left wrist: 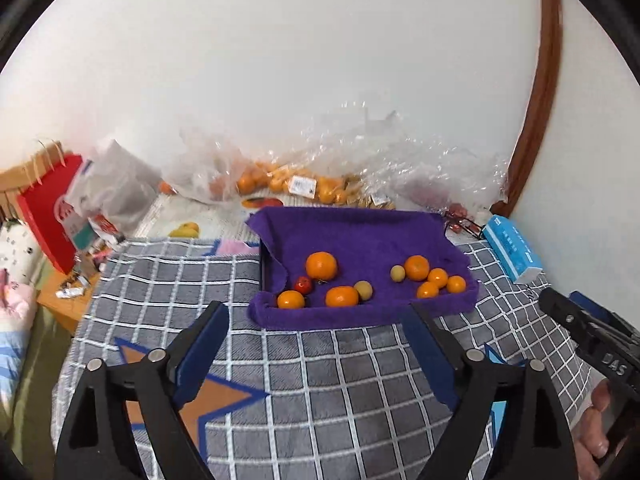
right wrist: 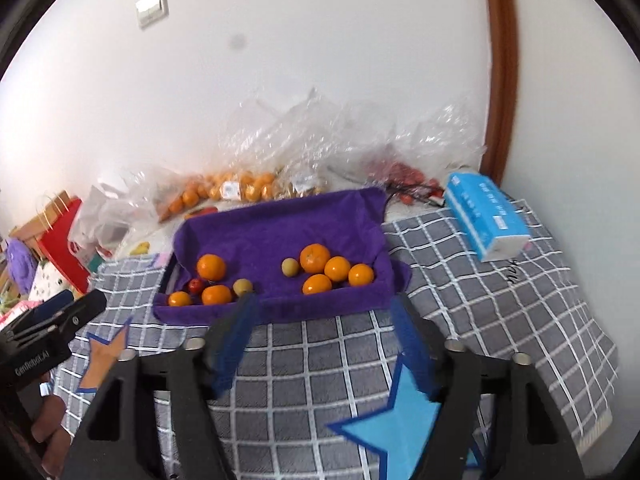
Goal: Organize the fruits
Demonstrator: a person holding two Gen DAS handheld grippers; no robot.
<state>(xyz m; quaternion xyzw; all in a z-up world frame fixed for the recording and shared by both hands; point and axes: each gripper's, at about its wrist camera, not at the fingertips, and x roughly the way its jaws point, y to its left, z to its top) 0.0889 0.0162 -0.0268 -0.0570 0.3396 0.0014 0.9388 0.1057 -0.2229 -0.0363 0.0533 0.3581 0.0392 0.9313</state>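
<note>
A tray lined with a purple towel (left wrist: 360,236) (right wrist: 280,224) sits on the grey checked cloth. On its left side lie three oranges, the biggest (left wrist: 321,266) (right wrist: 211,267) at the back, a small red fruit (left wrist: 303,285) (right wrist: 195,286) and a yellow-green fruit (left wrist: 363,290) (right wrist: 242,287). On its right side several oranges cluster (left wrist: 437,278) (right wrist: 337,269) beside another yellow-green fruit (left wrist: 397,273) (right wrist: 289,267). My left gripper (left wrist: 318,316) stands open and empty in front of the tray. My right gripper (right wrist: 324,306) is open and empty too, near the tray's front edge.
Clear plastic bags of oranges (left wrist: 280,178) (right wrist: 232,188) and red fruit (right wrist: 404,174) lie along the wall behind the tray. A blue tissue pack (left wrist: 512,248) (right wrist: 486,216) lies at the right. A red bag (left wrist: 50,212) and clutter stand at the left.
</note>
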